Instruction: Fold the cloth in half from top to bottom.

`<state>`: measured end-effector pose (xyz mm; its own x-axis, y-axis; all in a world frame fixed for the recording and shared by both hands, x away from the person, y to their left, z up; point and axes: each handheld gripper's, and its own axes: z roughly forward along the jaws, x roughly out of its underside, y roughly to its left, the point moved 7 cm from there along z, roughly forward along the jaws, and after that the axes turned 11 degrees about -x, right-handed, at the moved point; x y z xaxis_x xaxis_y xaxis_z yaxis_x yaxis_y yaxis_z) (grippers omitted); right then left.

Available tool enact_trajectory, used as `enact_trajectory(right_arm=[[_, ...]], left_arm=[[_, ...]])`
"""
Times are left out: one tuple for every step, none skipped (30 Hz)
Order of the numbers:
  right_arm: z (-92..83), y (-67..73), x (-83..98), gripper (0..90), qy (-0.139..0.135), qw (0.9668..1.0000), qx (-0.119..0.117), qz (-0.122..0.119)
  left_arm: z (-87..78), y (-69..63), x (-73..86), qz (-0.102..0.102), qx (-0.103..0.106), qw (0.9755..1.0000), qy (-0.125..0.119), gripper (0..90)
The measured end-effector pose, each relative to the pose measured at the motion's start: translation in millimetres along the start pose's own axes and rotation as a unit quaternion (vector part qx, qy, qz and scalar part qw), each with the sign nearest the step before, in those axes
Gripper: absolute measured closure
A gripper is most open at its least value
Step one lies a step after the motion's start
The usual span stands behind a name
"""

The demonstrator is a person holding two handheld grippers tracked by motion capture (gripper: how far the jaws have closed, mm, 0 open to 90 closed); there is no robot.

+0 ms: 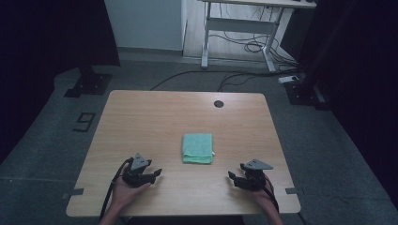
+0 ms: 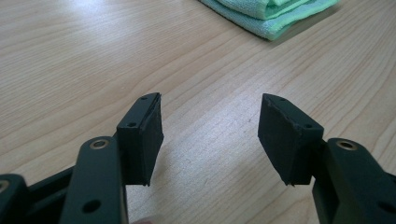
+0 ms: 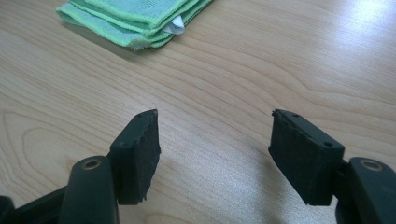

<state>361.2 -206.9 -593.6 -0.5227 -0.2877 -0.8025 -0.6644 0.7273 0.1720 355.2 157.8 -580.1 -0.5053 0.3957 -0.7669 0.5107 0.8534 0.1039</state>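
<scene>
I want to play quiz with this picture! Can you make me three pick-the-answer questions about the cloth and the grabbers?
1. Where does the folded cloth lie?
A. in the middle of the table
B. on the floor
C. in a hand

2. What colour is the cloth?
A. red
B. green
C. black

3. How are the fingers of the left gripper and right gripper?
A. pinching the cloth
B. squeezed shut
C. open with nothing between

Answers: 1 A, it rests on the wood between the two grippers, farther in. 2 B, it is light green. 3 C, bare table shows between the fingers.
</scene>
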Motion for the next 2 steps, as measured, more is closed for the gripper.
enact_trajectory(right_arm=[[0.3, -0.2, -0.1, 32.1, 0.000, 1.0000, 0.000, 0.000], [0.3, -0.2, -0.1, 32.1, 0.000, 1.0000, 0.000, 0.000]], left_arm=[[0.5, 0.6, 0.0, 0.000, -0.001, 1.0000, 0.000, 40.3], [0.5, 0.6, 0.0, 0.000, -0.001, 1.0000, 0.000, 40.1]])
